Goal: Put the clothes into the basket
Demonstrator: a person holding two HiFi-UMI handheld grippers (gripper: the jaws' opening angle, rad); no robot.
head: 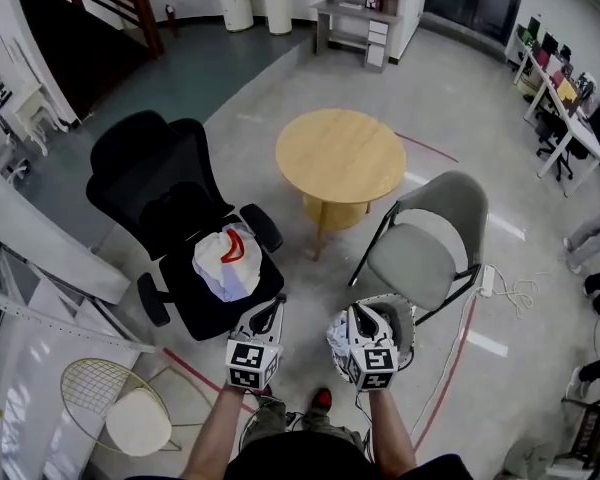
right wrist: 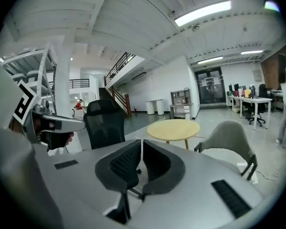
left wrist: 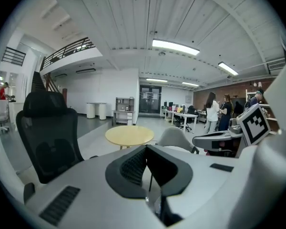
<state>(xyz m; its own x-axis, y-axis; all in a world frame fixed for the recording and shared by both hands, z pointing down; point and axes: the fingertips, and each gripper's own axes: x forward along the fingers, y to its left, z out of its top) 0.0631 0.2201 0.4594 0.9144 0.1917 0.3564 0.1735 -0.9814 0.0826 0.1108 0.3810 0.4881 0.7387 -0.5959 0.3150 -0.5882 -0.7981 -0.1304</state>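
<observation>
The left gripper has its jaws closed on nothing, and the right gripper is the same, pad against pad. The white-and-red garment lies bunched on the seat of the black office chair, just ahead of the left gripper. A round grey container with pale cloth in it sits below the right gripper. It is probably the basket, though mostly hidden.

With the jaws closed, a reach would only shove the garment toward the seat edge and onto the floor. The armrest beside it could catch a gripper or the cloth. The round wooden desk, grey chair and wire stand stand clear.
</observation>
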